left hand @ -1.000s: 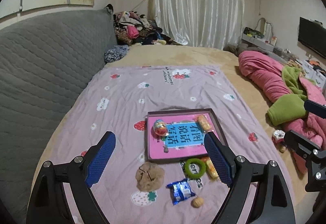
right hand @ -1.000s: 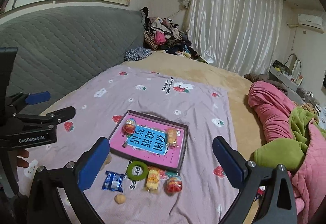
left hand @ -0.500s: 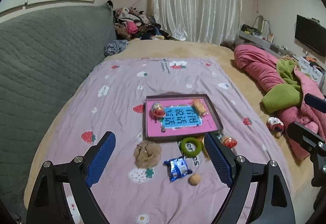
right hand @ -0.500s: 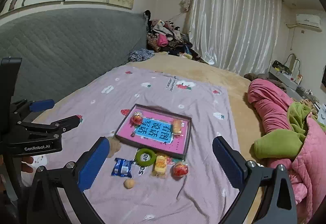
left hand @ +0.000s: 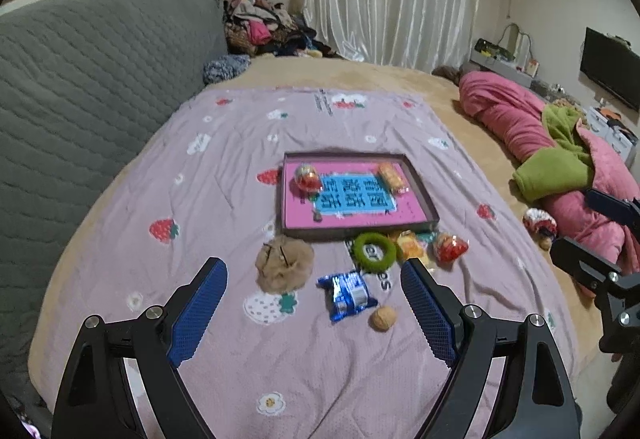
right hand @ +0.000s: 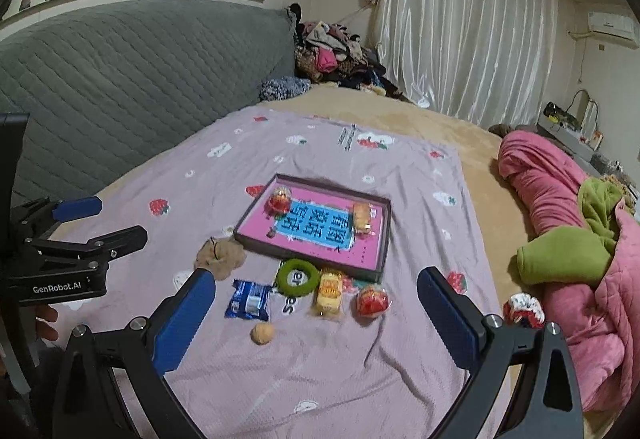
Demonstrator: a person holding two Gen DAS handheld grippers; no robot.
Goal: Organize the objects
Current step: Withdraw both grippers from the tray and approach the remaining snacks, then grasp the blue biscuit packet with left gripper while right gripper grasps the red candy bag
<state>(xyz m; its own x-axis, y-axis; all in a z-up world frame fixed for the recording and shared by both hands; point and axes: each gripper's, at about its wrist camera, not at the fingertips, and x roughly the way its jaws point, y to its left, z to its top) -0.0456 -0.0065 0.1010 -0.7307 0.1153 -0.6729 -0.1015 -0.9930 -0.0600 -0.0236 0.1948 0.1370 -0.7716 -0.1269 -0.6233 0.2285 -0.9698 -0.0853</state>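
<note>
Both grippers are drawing back and lower; the dark-rimmed pink tray point(left hand: 420, 195) is shrinking in view. Left gripper point(left hand: 314, 309), jaws open and empty, is facing the blue foil snack packet point(left hand: 347, 294) at 12 o'clock, long axis running away. Right gripper point(right hand: 316, 319), likewise open, is alone showing the fuzzy tan scrunchie point(right hand: 220, 259) at 11 o'clock.

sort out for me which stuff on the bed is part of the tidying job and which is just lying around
Job: pink tray, green ring, blue packet, walnut, brown fluffy thing, yellow snack, red snack.

Lying about: pink quilt, clothes pile, striped ball.
</note>
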